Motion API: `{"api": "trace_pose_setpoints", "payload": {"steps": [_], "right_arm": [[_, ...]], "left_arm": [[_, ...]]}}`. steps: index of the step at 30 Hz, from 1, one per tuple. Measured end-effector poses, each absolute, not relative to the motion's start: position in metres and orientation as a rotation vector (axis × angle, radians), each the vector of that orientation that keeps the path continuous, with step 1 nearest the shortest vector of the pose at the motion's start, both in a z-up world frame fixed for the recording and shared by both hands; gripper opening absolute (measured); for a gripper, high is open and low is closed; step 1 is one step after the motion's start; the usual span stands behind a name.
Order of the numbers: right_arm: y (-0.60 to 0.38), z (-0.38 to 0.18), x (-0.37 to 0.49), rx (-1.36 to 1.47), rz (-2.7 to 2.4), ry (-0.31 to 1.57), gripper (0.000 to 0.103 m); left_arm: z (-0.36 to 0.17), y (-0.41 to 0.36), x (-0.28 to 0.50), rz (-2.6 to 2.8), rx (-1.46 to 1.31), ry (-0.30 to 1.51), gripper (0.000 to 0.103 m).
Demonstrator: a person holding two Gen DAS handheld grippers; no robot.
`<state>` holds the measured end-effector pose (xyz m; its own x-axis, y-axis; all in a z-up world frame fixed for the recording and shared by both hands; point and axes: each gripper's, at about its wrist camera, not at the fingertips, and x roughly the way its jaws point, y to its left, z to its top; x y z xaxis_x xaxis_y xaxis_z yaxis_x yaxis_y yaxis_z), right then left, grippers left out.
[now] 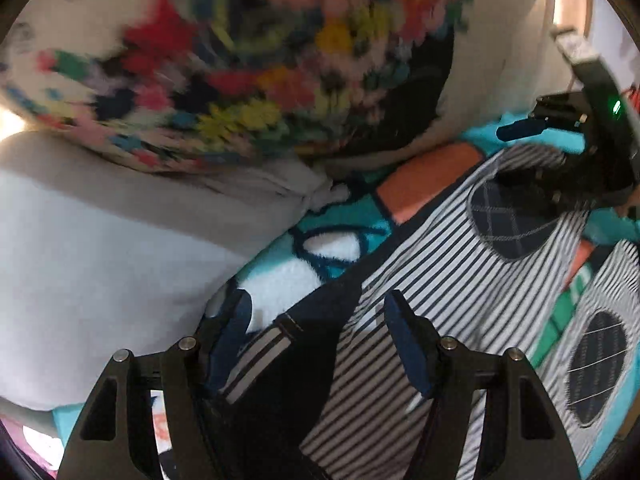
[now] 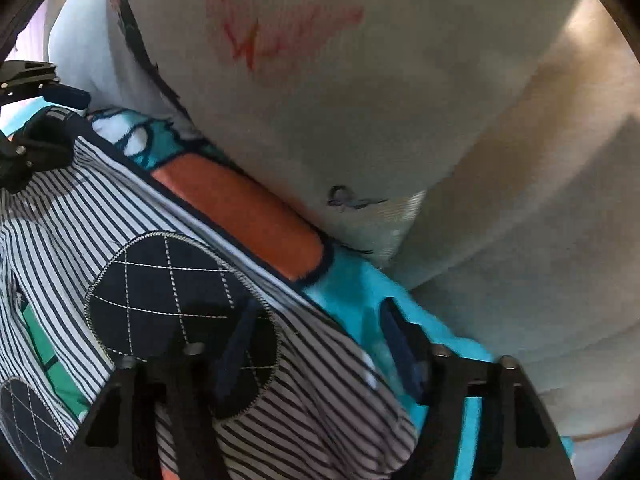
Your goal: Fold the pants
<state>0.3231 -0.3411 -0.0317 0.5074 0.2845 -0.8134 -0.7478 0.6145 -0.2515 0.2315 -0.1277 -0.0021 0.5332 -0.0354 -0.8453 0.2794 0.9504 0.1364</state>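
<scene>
The pants (image 1: pixel 432 264) are navy-and-white striped with dark quilted oval knee patches (image 1: pixel 508 220). They lie on a turquoise patterned blanket (image 1: pixel 344 216). My left gripper (image 1: pixel 320 312) is open, its jaws wide apart over the dark waistband end (image 1: pixel 280 340). My right gripper (image 2: pixel 320 324) is open over one leg's edge, beside a knee patch (image 2: pixel 172 292); the pants also show here (image 2: pixel 60 220). The right gripper shows in the left wrist view (image 1: pixel 568 152), resting on the far leg.
A floral pillow (image 1: pixel 256 64) and a white pillow (image 1: pixel 100 240) lie close behind the pants. In the right wrist view a pale cushion (image 2: pixel 360 100) crowds the blanket's (image 2: pixel 352 292) edge. An orange blanket patch (image 2: pixel 248 216) borders the pants.
</scene>
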Motion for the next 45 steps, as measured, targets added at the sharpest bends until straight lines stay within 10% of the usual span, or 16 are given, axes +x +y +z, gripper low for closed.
{"api": "trace_pose_setpoints", "payload": {"steps": [2,6,21,36,45], "right_arm": [[-0.342,-0.031,0.326,-0.607,0.710,0.837,0.025],[-0.346,-0.023,0.324,-0.570,0.728,0.855,0.008],[-0.392,0.053,0.211,-0.398,0.768,0.686,0.005],[-0.416,-0.021,0.072,-0.290,0.770,0.773,0.005],[-0.482,0.000,0.070,-0.046,0.633,0.708,0.039]], "left_arm": [[-0.012,-0.130,0.236,-0.204,0.273,1.051,0.006],[-0.011,-0.129,0.231,-0.194,0.257,1.031,0.005],[0.067,-0.123,0.097,-0.116,0.171,0.811,0.005],[-0.004,-0.140,-0.015,-0.093,0.080,0.839,0.006],[0.000,-0.121,-0.041,-0.147,-0.002,0.813,0.014]]}}
